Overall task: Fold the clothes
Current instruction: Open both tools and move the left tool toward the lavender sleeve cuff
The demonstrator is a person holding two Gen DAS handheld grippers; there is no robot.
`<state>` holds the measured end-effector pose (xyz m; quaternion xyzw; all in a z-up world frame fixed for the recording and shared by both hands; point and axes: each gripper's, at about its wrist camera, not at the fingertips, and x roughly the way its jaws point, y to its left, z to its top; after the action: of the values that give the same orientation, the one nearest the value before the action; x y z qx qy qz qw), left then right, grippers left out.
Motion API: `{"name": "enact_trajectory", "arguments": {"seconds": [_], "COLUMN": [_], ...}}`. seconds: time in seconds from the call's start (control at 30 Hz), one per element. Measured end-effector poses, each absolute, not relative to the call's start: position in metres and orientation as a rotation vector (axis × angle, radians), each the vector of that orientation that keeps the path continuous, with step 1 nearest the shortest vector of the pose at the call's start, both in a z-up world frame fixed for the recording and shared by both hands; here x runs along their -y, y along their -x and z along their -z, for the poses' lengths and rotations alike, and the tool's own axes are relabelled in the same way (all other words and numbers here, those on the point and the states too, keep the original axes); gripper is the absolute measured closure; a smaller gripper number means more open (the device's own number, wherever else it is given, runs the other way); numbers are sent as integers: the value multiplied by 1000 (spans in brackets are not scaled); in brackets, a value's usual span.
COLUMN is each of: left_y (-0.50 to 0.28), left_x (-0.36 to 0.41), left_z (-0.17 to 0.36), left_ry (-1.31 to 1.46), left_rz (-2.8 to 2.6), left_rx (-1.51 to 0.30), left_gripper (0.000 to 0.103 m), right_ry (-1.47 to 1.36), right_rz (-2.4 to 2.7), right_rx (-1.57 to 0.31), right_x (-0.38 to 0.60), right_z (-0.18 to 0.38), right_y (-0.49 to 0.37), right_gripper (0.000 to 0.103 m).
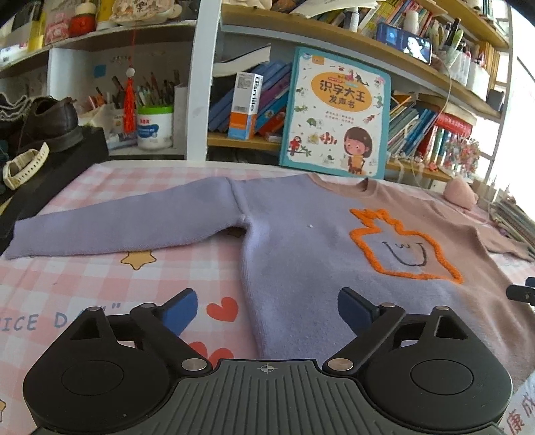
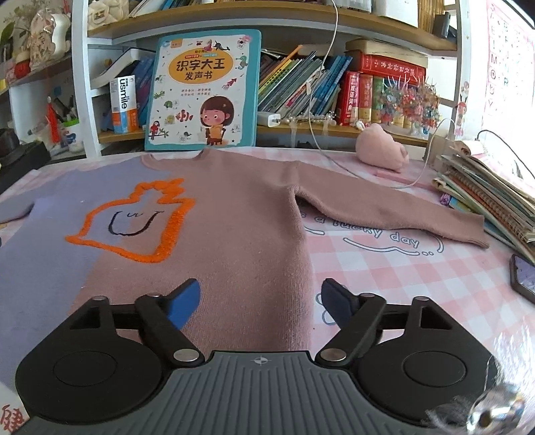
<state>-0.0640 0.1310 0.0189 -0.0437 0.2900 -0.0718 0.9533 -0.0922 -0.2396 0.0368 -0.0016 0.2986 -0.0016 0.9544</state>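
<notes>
Tabletop: covered by a pink-and-white checked cloth [image 1: 83,277] printed with hearts, a star and lettering.
Room: bookshelves [image 2: 301,20] stand behind the tabletop, crowded with books, boxes and pen pots; a children's picture book [image 1: 336,113] leans upright against them at the far edge.
Clutter: a pile of notebooks [image 2: 491,197] lies at the right edge, a phone [image 2: 523,277] nearer, a pink soft toy [image 2: 381,147] by the shelves; a brown shoe [image 1: 50,122] sits at the left.
Sweater: [image 1: 294,234] spread flat, face up, in the middle of the tabletop, collar towards the shelves, both sleeves laid outward.
Appearance: one half lilac, the other dusty pink, with an orange outlined motif holding a drawn smile.
Left gripper: [image 1: 267,311] jaws wide, nothing between them, over the lilac hem.
Right gripper: [image 2: 260,304] jaws wide, empty, over the pink hem.
</notes>
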Motion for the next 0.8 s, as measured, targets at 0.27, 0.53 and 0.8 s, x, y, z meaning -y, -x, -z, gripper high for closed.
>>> {"name": "enact_trajectory", "arguments": {"seconds": [0.27, 0.53, 0.8], "left_y": [57, 55, 54], "left_x": [-127, -127, -133], "left_z": [-18, -17, -15], "left_ry": [86, 77, 75], "left_rz": [159, 157, 135], "left_rx": [-590, -588, -588], "left_gripper": [6, 6, 6], "right_ry": [26, 33, 54], "right_rz": [-8, -73, -153], "right_rx": [-593, -583, -570], "right_x": [228, 210, 185], "right_z": [-35, -36, -38], "right_y": [87, 75, 61], "right_gripper": [18, 17, 17]}}
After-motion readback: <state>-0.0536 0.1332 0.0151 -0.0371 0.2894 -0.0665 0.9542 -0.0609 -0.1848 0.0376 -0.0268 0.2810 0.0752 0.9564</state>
